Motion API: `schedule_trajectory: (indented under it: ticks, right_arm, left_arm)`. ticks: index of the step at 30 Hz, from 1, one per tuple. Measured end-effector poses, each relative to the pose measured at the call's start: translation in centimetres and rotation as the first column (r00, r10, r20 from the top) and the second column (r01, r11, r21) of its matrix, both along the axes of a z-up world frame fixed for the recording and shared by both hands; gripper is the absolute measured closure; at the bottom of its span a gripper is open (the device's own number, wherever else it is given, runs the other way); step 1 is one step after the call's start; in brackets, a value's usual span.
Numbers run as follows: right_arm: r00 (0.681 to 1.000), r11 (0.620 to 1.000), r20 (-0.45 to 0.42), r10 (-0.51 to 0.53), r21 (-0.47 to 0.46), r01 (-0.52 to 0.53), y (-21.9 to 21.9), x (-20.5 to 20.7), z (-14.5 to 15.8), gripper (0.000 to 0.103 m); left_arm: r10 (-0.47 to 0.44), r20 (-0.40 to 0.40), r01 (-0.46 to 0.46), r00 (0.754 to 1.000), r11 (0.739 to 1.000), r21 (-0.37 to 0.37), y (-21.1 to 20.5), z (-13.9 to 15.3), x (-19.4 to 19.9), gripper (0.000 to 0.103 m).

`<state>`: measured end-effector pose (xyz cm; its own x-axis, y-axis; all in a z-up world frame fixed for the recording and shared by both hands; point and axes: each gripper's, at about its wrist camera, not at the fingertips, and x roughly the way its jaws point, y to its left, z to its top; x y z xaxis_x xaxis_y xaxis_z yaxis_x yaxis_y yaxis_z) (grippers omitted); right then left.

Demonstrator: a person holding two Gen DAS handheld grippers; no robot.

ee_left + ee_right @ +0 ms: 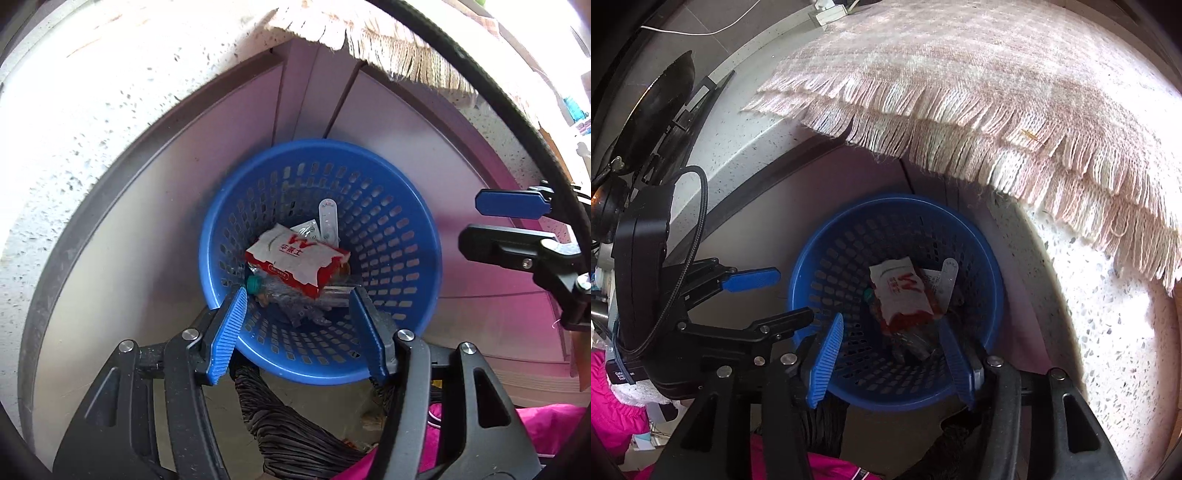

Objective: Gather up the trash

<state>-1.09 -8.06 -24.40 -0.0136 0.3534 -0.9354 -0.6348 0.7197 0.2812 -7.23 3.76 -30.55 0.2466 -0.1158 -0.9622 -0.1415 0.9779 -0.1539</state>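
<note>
Both tools hover above blue basket (321, 258) — left tool (299, 328) and right tool (890, 358) part-open, nothing gripped. Red-white carton (295, 262), crushed bottle (288, 299) already inside. Risk — jaws clipping rim, tipping basket off floor beside bench corner.

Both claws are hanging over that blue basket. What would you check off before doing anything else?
1. Left gripper empty, jaws apart: ok.
2. Right gripper empty, jaws apart: ok.
3. Red-and-white packet lying inside the blue basket: ok.
4. Basket upright on the floor, not tipped: ok.
5. The two grippers apart, not touching each other: ok.
6. More trash left on the counter under the fringed cloth: cannot tell.
</note>
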Motion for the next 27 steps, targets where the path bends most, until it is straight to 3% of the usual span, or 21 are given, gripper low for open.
schedule_trajectory:
  ticks: [8, 18, 21, 27]
  right_arm:
    - [1.0, 0.999, 0.01, -0.01, 0.035, 0.01, -1.1, 0.1, 2.1, 0.046]
    - [0.995, 0.993, 0.089, -0.049, 0.108, 0.04, -3.9, 0.1, 7.7, 0.04]
    - [0.99, 0.99, 0.117, -0.074, 0.125, 0.06, -4.9, 0.2, 9.3, 0.035]
    - [0.976, 0.982, 0.173, -0.134, 0.156, 0.107, -6.9, 0.8, 12.4, 0.03]
  left_arm:
    - [0.003, 0.034, -0.003, 0.999, 1.0, 0.014, 0.3, 2.1, -0.1, 0.044]
    - [-0.033, 0.138, 0.024, 0.99, 0.998, 0.065, -0.4, 8.0, -0.3, 0.043]
    - [-0.043, 0.176, 0.03, 0.984, 0.997, 0.074, -0.7, 9.8, 0.0, 0.032]
    - [-0.052, 0.267, 0.026, 0.962, 0.995, 0.096, -1.6, 13.8, 0.6, 0.029]
